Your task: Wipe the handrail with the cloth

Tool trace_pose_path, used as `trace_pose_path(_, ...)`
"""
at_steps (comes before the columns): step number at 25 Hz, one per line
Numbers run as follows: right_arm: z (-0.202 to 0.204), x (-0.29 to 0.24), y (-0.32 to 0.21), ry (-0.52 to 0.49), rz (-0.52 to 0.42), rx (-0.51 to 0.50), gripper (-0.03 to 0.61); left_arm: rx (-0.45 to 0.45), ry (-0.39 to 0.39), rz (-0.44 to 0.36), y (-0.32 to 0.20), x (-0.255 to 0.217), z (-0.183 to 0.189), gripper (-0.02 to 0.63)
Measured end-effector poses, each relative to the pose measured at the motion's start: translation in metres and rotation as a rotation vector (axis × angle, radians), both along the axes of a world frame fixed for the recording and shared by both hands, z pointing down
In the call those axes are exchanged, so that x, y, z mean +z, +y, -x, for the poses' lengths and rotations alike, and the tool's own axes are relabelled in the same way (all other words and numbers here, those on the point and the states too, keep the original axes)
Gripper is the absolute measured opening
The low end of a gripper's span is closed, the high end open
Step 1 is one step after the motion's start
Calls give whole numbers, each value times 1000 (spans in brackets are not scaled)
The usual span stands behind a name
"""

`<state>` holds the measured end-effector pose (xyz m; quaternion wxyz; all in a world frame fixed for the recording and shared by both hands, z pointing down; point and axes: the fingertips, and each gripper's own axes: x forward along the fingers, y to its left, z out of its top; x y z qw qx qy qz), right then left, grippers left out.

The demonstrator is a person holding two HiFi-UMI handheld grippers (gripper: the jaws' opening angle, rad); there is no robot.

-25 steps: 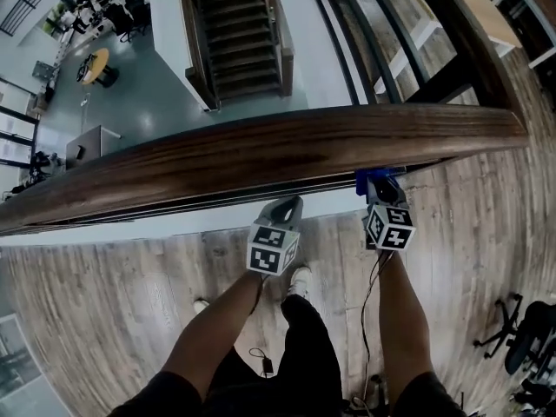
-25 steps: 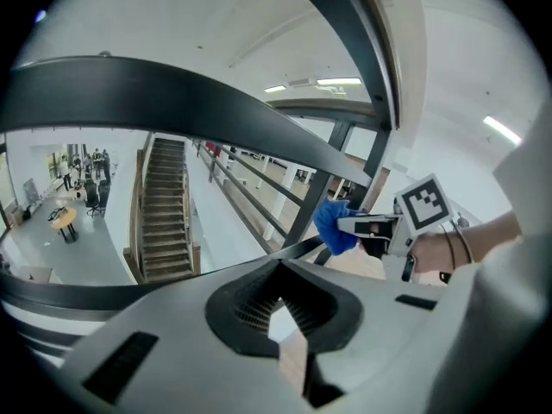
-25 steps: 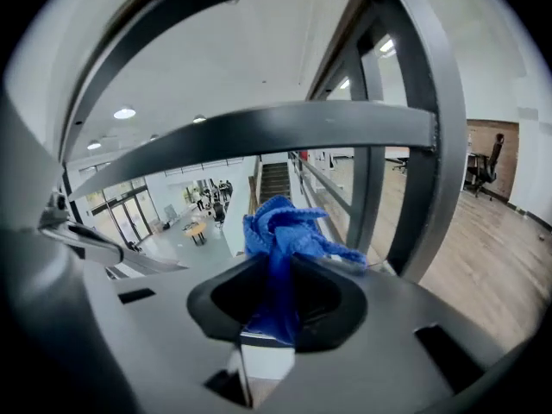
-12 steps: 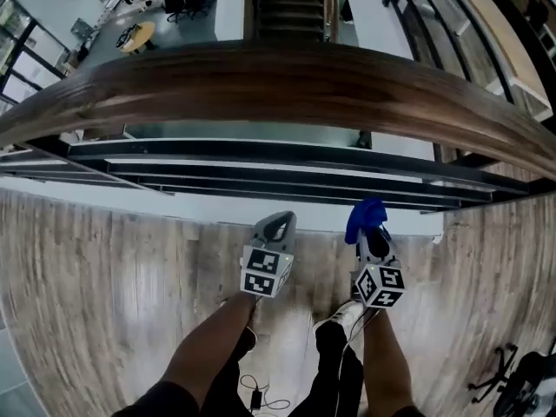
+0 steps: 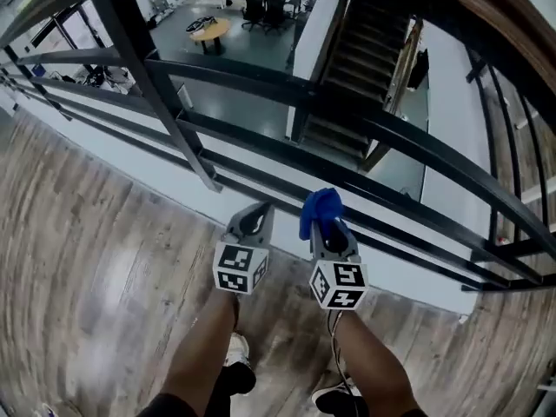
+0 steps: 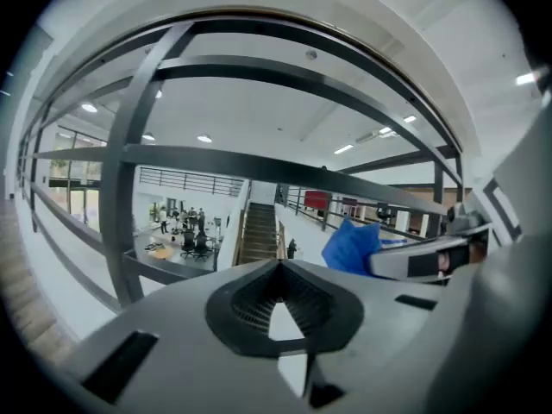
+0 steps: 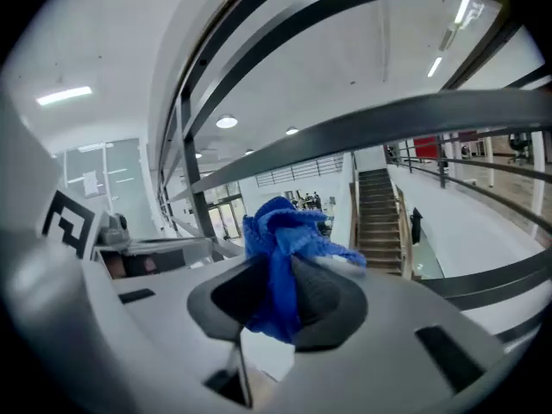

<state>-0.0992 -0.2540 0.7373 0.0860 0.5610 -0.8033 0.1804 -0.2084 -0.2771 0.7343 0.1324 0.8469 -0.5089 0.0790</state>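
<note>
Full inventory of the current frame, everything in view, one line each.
cloth: one, blue, clamped in the right hand-held gripper's jaws
handrail: one, brown wood, top right of the head view
railing bars: several, dark metal, under the handrail
floor: one, grey-brown planks, underfoot
staircase: one, dark, lower level beyond the bars
round table: one, tan, lower level, upper left
left hand-held gripper: one, grey, jaws together, empty
right hand-held gripper: one, grey, beside the left
forearms: two, behind the grippers

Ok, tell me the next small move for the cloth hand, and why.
Probably raise the right tongs toward the wooden handrail. They are shut on the blue cloth, which sits low beside the dark bars, well below the rail and touching nothing.
</note>
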Motion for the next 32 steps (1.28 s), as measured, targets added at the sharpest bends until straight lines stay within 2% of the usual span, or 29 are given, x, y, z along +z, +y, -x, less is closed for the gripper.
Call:
trace_pose_path(4, 93, 23, -41, -86, -39, -134, 94, -127, -91, -40, -26, 30, 81, 5)
trace_pose_path(7, 140, 38, -67, -86, -34, -177, 94, -188, -79, -82, -39, 33, 127, 5)
trace_pose_path(11, 200, 34, -107, -61, -60, -216, 94, -327, -58, -175, -51, 30, 197, 5)
trace_pose_path(13, 228, 37, -116, -35, -37, -221, 94, -371, -40, -188, -48, 32, 222, 5)
trace_pose_path(18, 280, 53, -129, -5, 44, -172, 94, -330, -147, -201, -48, 51, 248, 5)
trace_pose_path(22, 304, 66, -144, 97, 83, -131, 94, -323, -125, -209, -51, 53, 267, 5)
trace_pose_path(26, 306, 68, -155, 202, 82, -119, 94, -300, -161, -223, -54, 55, 272, 5)
trace_pose_path(32, 296, 70, -157, 251, 119, -128, 94, -294, -70, -218, -57, 61, 264, 5)
